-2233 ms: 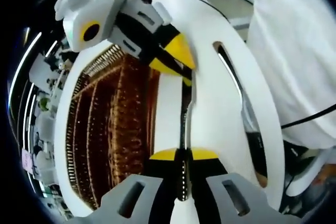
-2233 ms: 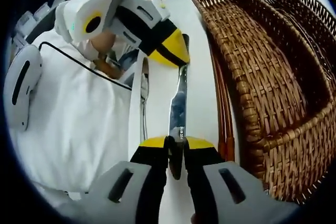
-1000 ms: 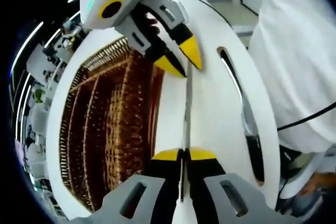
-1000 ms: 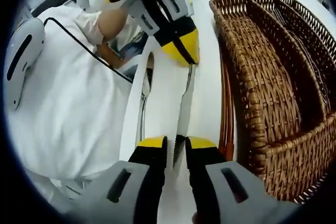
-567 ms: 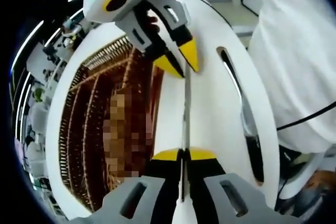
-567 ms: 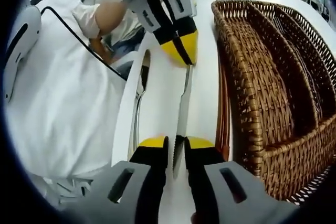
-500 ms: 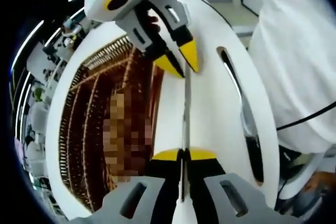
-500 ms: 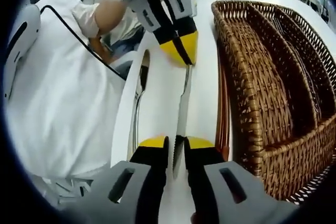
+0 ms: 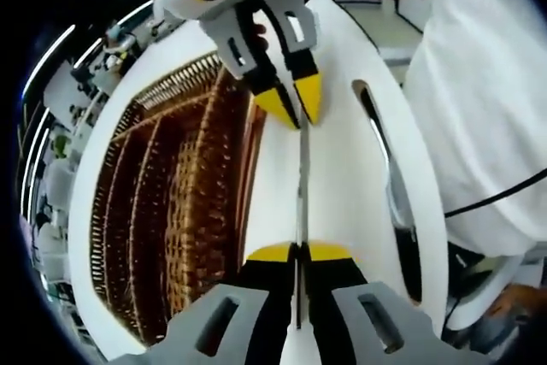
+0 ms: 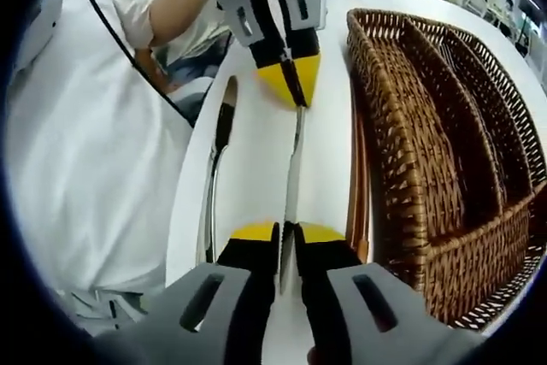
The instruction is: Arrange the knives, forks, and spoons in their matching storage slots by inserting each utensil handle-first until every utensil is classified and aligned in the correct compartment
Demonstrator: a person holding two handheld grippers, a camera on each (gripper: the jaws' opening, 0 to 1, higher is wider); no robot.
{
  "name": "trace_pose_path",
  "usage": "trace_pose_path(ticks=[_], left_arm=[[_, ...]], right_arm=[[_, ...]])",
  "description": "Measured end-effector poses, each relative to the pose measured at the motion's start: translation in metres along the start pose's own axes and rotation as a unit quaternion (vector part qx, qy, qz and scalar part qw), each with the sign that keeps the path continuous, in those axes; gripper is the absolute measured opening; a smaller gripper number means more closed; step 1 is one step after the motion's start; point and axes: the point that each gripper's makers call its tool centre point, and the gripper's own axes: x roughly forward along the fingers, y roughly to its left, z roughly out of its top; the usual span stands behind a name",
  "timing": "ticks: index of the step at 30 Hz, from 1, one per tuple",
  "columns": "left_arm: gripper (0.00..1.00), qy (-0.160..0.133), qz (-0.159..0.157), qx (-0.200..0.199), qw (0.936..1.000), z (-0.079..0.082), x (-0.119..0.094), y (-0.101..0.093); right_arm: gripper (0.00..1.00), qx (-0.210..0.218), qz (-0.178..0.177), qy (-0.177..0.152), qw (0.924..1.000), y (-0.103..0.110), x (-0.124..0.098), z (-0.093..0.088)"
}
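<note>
A table knife hangs edge-on over the white table, held at both ends. My left gripper is shut on its handle end. My right gripper comes in from the top of the left gripper view, shut on the blade end. In the right gripper view the serrated knife runs from my right gripper up to my left gripper. The brown wicker basket with long compartments lies right beside the knife; it is the same basket at the left of the left gripper view.
Another metal utensil lies along the table's curved edge, the same utensil at the right of the left gripper view. Thin brown sticks lie against the basket's near wall. A person in white clothes stands at that edge.
The knife has rolled from flat to edge-on while both grippers stayed shut on it. The hands have shifted a little along the basket.
</note>
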Motion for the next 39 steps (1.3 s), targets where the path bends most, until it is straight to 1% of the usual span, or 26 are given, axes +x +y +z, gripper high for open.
trace_pose_path(ticks=[6,13,18,27,30,33,39], left_arm=[[0.03,-0.004,-0.009,-0.008,0.9999,0.001,-0.001,-0.003],[0.03,-0.008,-0.021,-0.025,0.9994,0.003,-0.001,-0.007],[0.03,-0.013,-0.029,-0.028,0.9991,0.004,-0.001,-0.009],[0.03,-0.015,-0.033,-0.04,0.9985,0.004,0.0,-0.008],[0.03,-0.016,-0.035,-0.042,0.9984,0.004,0.0,-0.008],[0.03,-0.016,-0.033,-0.041,0.9985,0.004,0.001,-0.007],[0.06,-0.015,-0.033,-0.031,0.9988,0.005,0.005,-0.009]], right_arm=[[0.08,-0.01,-0.014,-0.001,0.9998,0.001,0.0,0.0],[0.07,-0.018,-0.03,-0.006,0.9994,-0.001,0.002,0.004],[0.07,-0.022,-0.033,-0.01,0.9992,0.0,0.003,0.005],[0.08,-0.025,-0.039,-0.023,0.9987,0.0,0.005,0.013],[0.06,-0.025,-0.04,-0.029,0.9985,-0.001,0.006,0.016],[0.03,-0.028,-0.038,-0.027,0.9985,-0.001,0.007,0.015],[0.03,-0.025,-0.039,-0.033,0.9984,-0.001,0.007,0.015]])
